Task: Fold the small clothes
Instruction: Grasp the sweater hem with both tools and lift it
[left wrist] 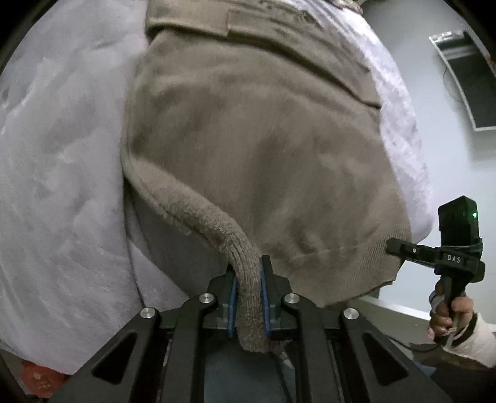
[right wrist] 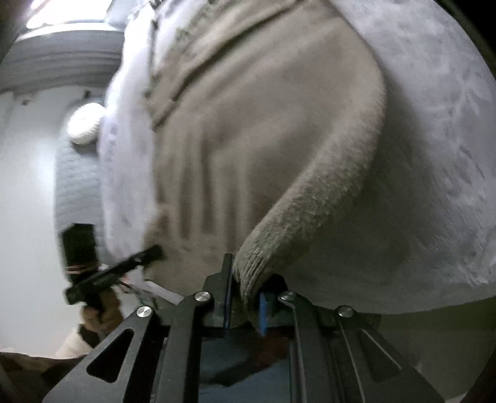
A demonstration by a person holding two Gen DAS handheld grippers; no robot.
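Now, step: both grippers have the sweater's near hem, one at each corner; my guess is the hem gets carried away from the person to fold the body over.

Sweater: the brown knit sweater (left wrist: 254, 148) lies flat on a pale grey blanket (left wrist: 62, 155), stretching straight ahead of both sets of fingers, its long axis running from the pinched hem toward the far end.

Left gripper: the left gripper (left wrist: 249, 297) is closed on a ribbed hem corner, which runs up between the blue pads (left wrist: 233, 305) and hangs out behind them.

Right gripper: the right gripper (right wrist: 245, 297) pinches the other ribbed corner; the cloth sits against the left finger and bulges over the right pad (right wrist: 263, 313).

Seen across: from the left camera the right gripper's tips (left wrist: 395, 245) bite the hem edge off to the right, a hand (left wrist: 449, 313) gripping its handle.

Key relation: all the loose cloth lies forward of the fingers, and the two holds sit well apart along the hem, so the fold line would run across the sweater, side to side.

Nearer hand: neither; each is already on its own corner.

Far end: folded bands of the same cloth (left wrist: 279, 28) lie across the far part; whether sleeves or collar I cannot tell.

Risk: thick ribbing may slip if the two corners rise unevenly.
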